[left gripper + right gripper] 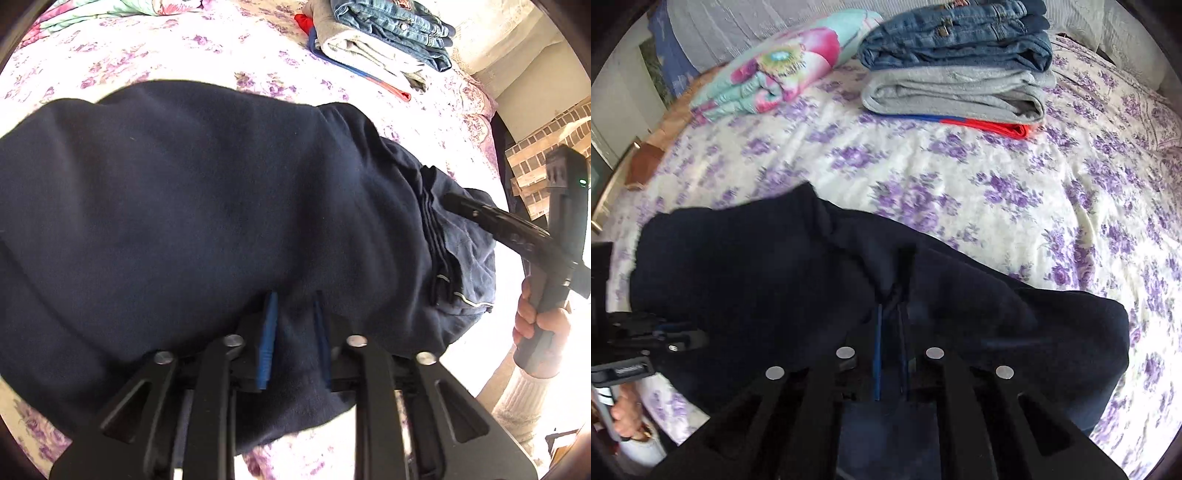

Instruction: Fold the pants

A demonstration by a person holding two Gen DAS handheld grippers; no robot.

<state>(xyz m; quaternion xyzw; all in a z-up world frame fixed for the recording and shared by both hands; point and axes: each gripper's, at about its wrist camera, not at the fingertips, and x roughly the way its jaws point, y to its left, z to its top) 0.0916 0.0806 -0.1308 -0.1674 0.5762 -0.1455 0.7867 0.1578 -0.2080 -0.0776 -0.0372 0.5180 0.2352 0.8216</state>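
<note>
Dark navy pants [203, 206] lie on the floral bedspread and fill most of the left wrist view; they also show in the right wrist view [775, 273]. My left gripper [293, 306] is shut on a fold of the pants near their front edge. My right gripper [891, 314] is shut on a bunched fold of the pants. The right gripper also shows in the left wrist view [454, 203], its tips at the waistband end on the right. The left gripper shows at the left edge of the right wrist view [679, 338].
A stack of folded clothes [956, 66], jeans on grey pants on a red and blue piece, sits at the back of the bed [1015, 192]. A floral folded quilt [783, 66] lies at the back left. The bed edge and a brick wall [543, 140] are at the right.
</note>
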